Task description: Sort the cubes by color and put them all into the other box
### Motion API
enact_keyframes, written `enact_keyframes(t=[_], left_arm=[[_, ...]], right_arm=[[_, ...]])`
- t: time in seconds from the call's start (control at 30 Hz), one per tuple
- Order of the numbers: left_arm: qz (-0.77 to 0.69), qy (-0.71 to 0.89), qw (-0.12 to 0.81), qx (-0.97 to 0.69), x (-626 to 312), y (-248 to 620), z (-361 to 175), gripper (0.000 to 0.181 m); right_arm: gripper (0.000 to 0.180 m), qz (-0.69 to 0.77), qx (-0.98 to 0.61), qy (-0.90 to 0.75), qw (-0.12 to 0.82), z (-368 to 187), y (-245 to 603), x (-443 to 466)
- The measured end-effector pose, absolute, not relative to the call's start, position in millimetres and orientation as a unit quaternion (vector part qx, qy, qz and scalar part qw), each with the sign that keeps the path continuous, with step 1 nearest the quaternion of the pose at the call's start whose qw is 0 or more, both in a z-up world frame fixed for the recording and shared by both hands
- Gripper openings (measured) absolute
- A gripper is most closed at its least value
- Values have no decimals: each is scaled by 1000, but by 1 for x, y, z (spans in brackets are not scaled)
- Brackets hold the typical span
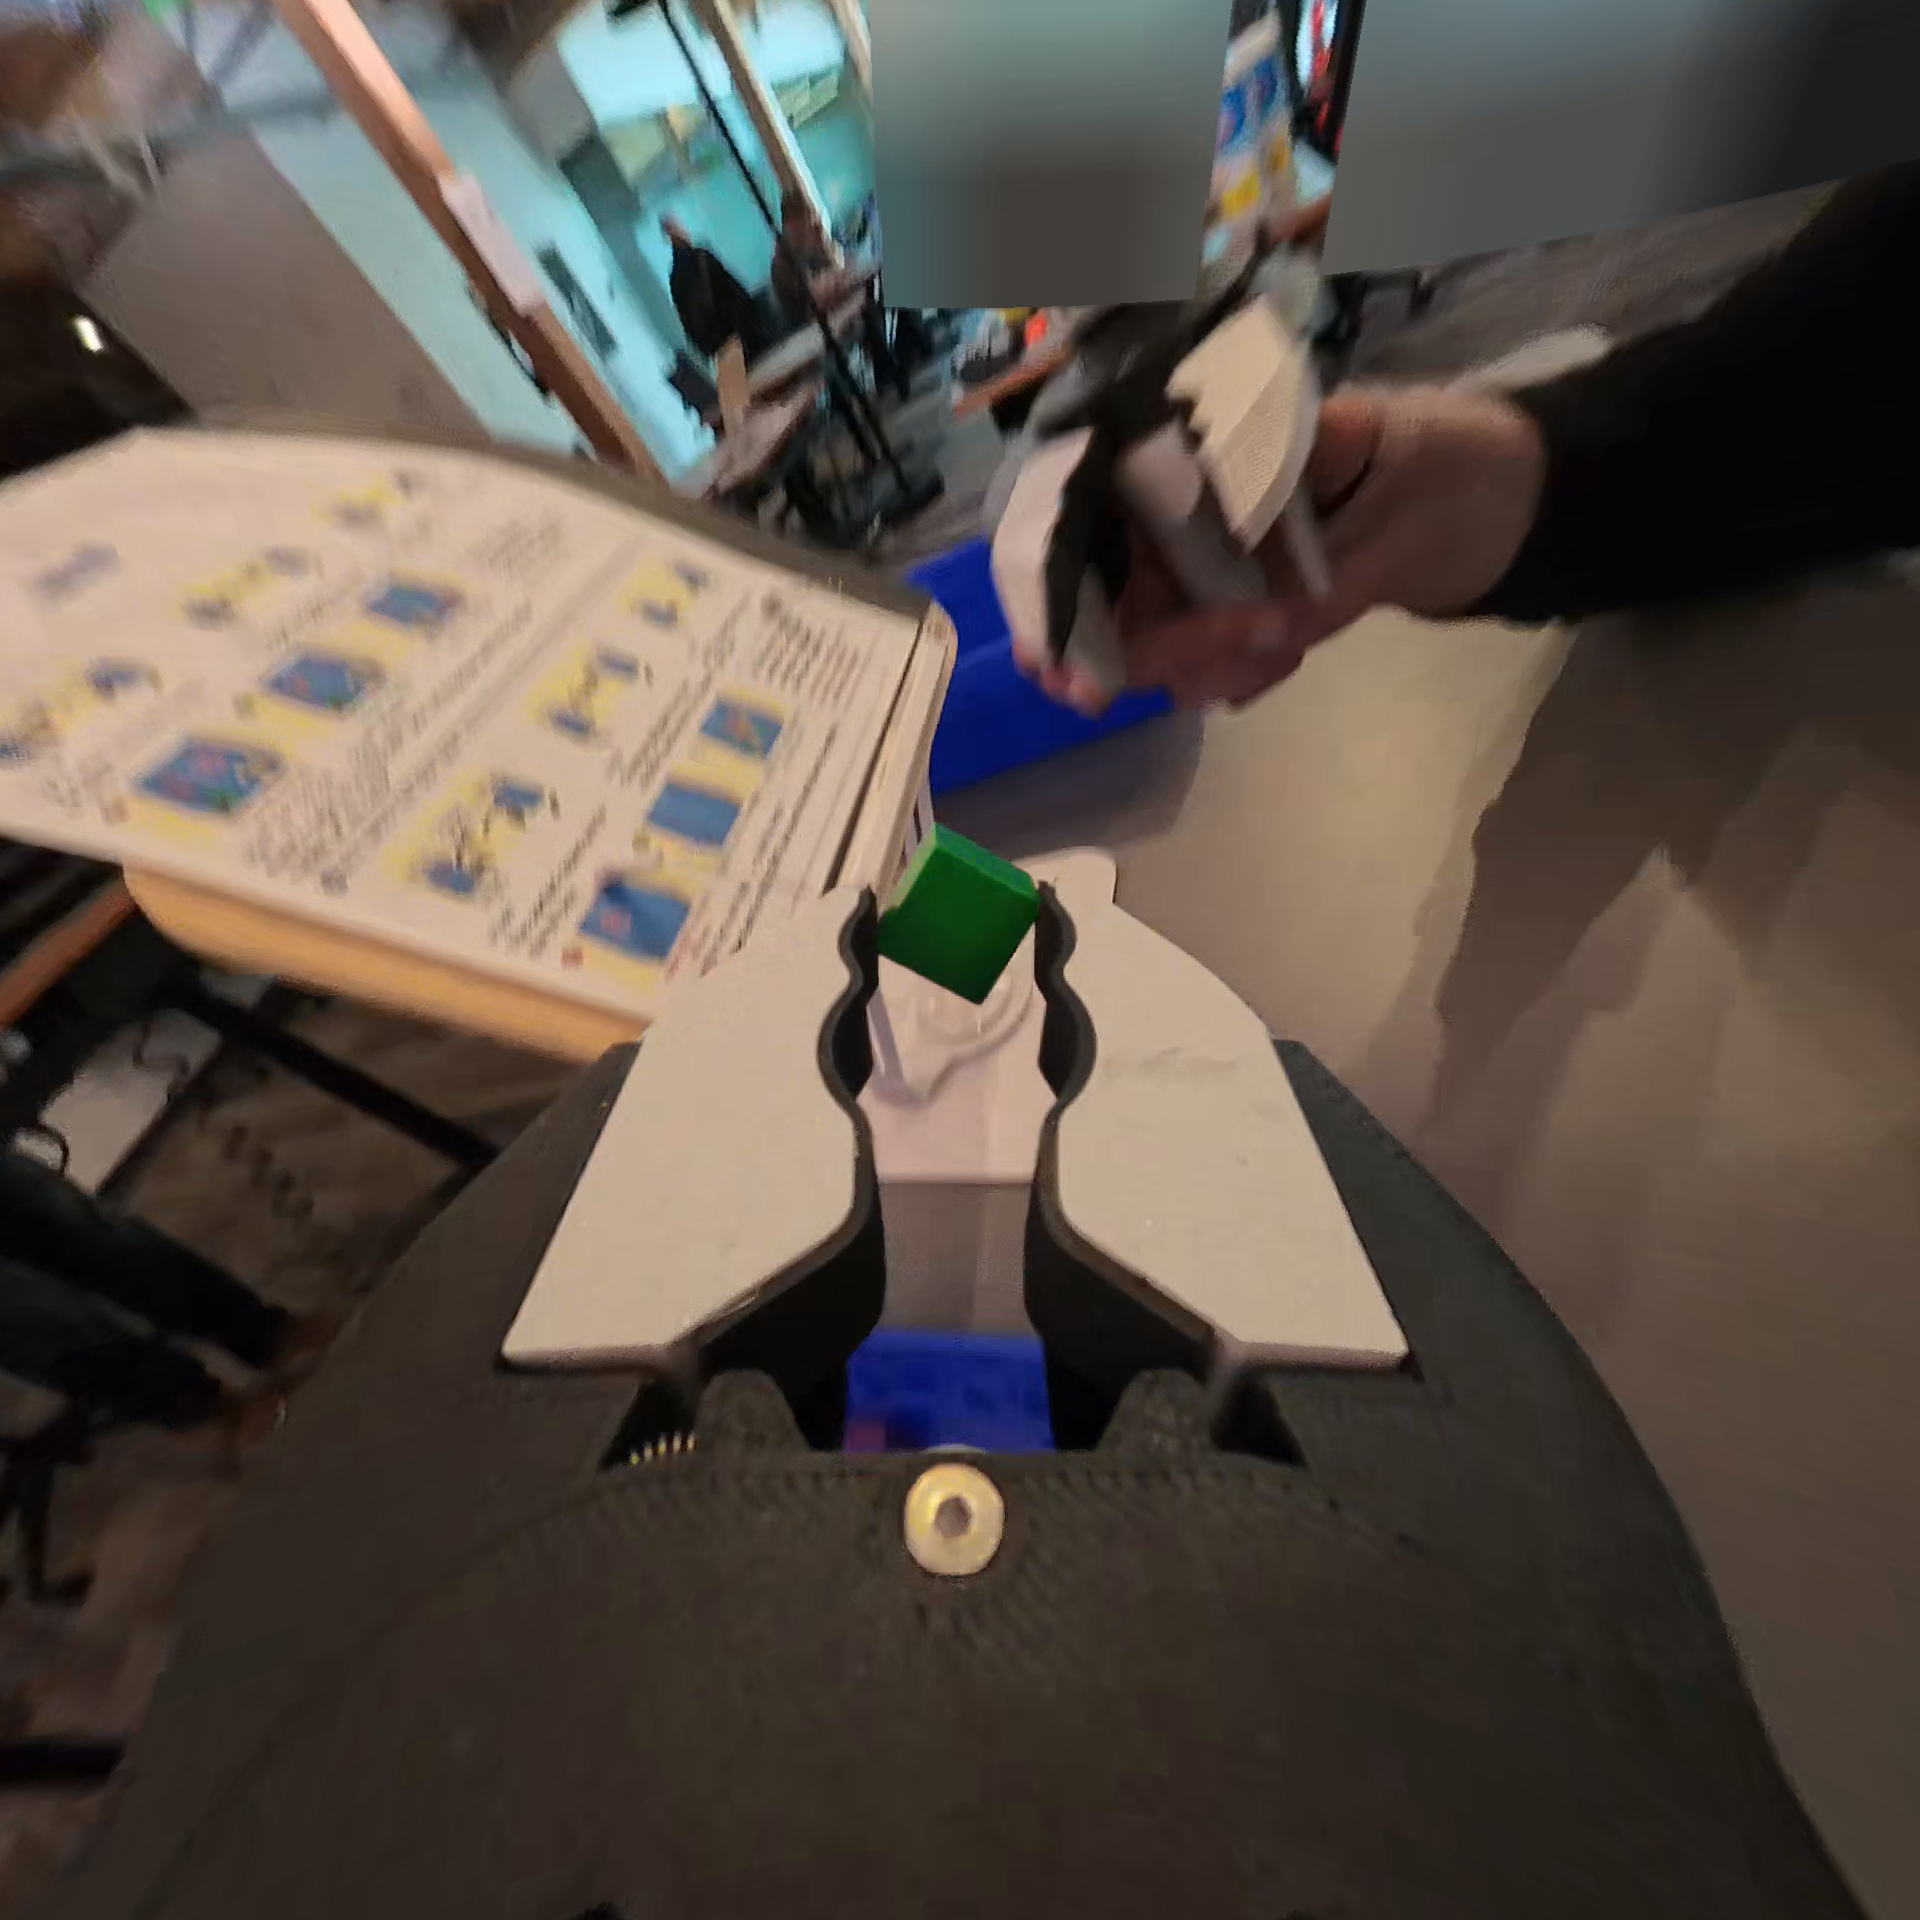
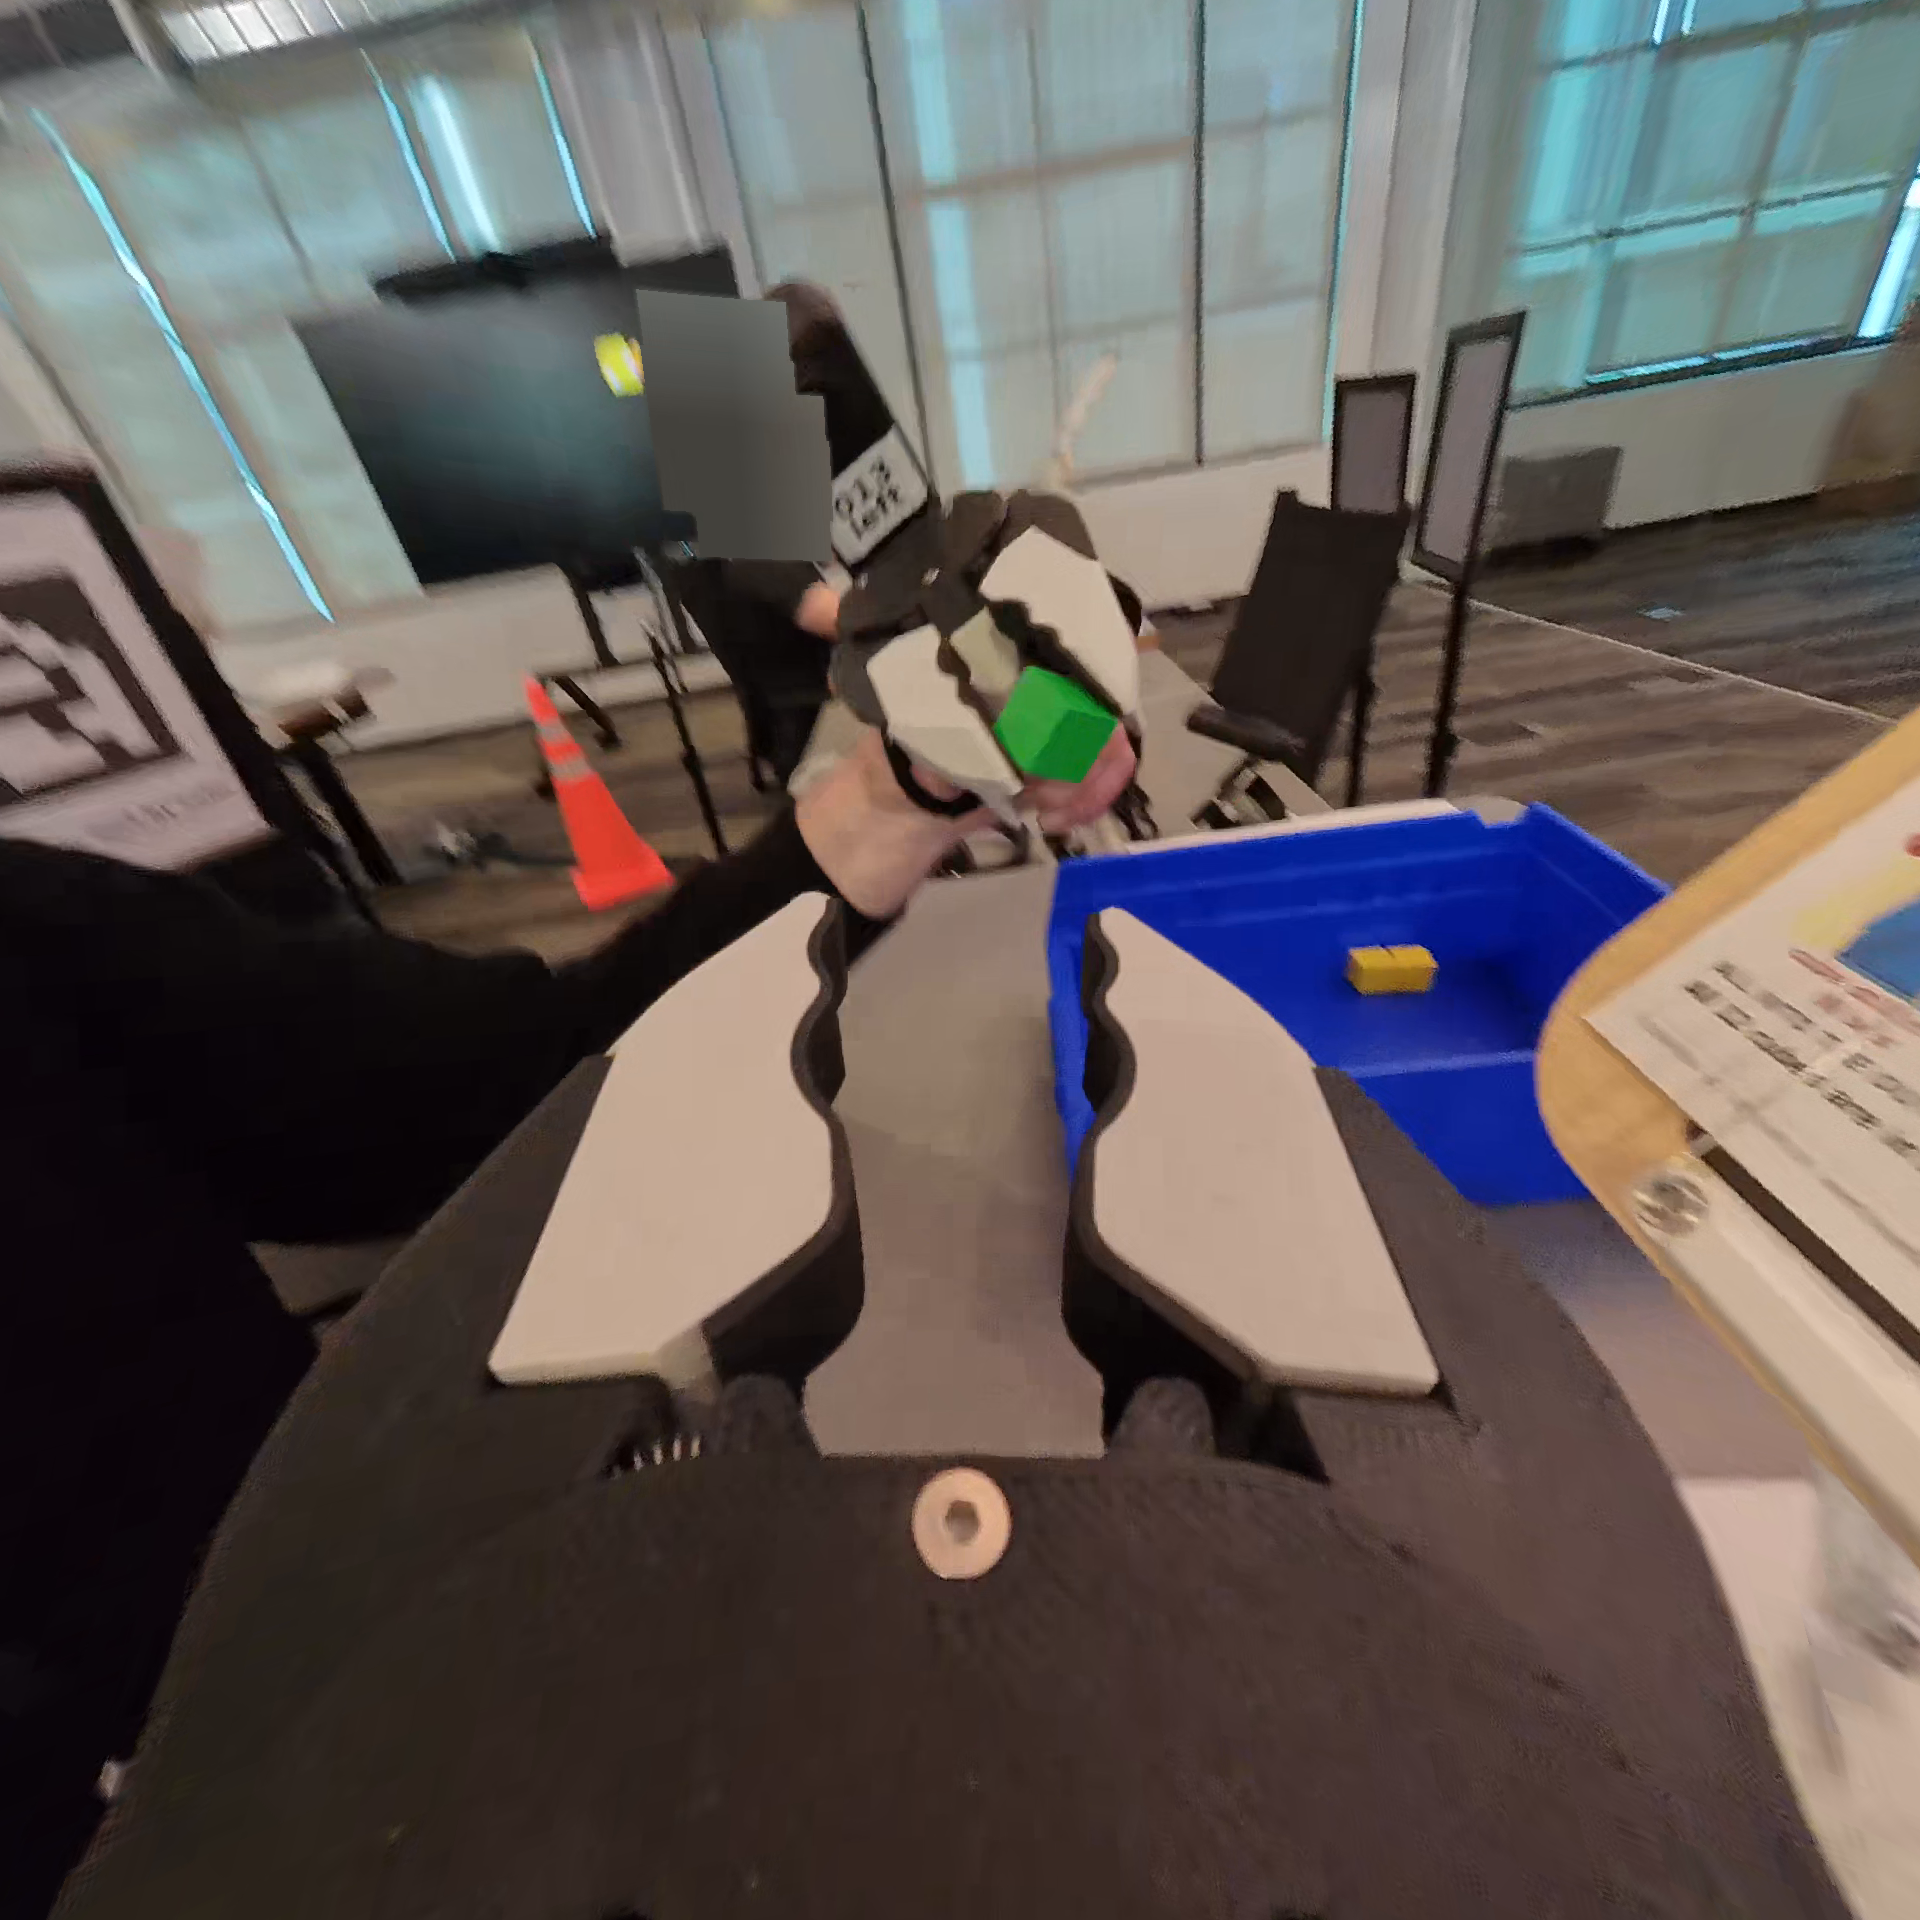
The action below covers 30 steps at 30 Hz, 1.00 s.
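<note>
A: Item one, taking the blue box point(image 2: 1455, 1112) as landmark and going left to right?

B: Left of the box and raised above the level of its rim: the left gripper point(image 1: 958, 912), with a green cube point(image 1: 958, 914) pinched between its fingertips. The fingers are drawn in to the cube's width, pads on two opposite faces, and the cube sits tilted, one corner down.

A: Handling notes on the cube?

B: Judged small, light and rigid, probably painted wood or plastic, with smooth faces that may slip. Flat opposite faces are the place to hold, and that is where it is held. The bite is only at the very tips, so a twist could roll it out.

A: Next entry?

B: Right gripper point(image 2: 961, 961), nearest the box's left wall. Fingers parted wide with nothing between them, only grey table point(image 2: 956, 1143) showing through the gap, and touching nothing.

A: Inside the box?

B: Yellow cubes point(image 2: 1392, 968) on the floor, toward the middle; it looks like two set side by side, though blur makes the count uncertain.

A: Right of the box?

B: A wooden board with a printed instruction sheet point(image 2: 1766, 1039), overlapping the box's right corner in view. The left wrist view shows a blue bin point(image 1: 1023, 686) beyond the right gripper; whether it is this same box, I cannot tell.
</note>
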<state>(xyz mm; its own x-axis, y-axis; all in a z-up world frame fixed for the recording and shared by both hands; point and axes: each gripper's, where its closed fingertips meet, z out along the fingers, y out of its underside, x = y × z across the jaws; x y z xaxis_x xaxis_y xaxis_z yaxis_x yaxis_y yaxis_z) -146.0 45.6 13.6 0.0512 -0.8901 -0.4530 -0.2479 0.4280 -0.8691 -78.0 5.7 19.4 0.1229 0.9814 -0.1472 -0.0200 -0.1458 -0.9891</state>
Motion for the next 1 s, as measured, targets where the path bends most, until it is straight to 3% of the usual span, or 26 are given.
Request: enact_keyframes(t=[0.13, 0.33, 0.5, 0.77, 0.87, 0.97, 1.0], left_arm=[[-320, 614, 610, -386, -118, 13, 49, 28], [-332, 634, 606, -348, -73, -13, 53, 28], [-324, 636, 614, -338, -56, -17, 54, 28], [-330, 625, 625, -332, -52, -19, 61, 29], [-326, 609, 645, -328, -59, -19, 71, 37], [-291, 613, 656, -330, -74, -17, 74, 1], [-288, 602, 666, -334, -80, -14, 78, 0]], right_arm=[[45, 596, -523, -383, 475, 39, 3, -86], [43, 650, -484, -372, 453, 56, -5, -92], [25, 690, -452, -377, 421, 65, -18, -84], [23, 694, -452, -379, 412, 70, -20, -79], [23, 673, -462, -381, 434, 72, -16, -70], [23, 617, -488, -398, 472, 73, -11, -51], [23, 579, -507, -405, 494, 71, -6, -41]])
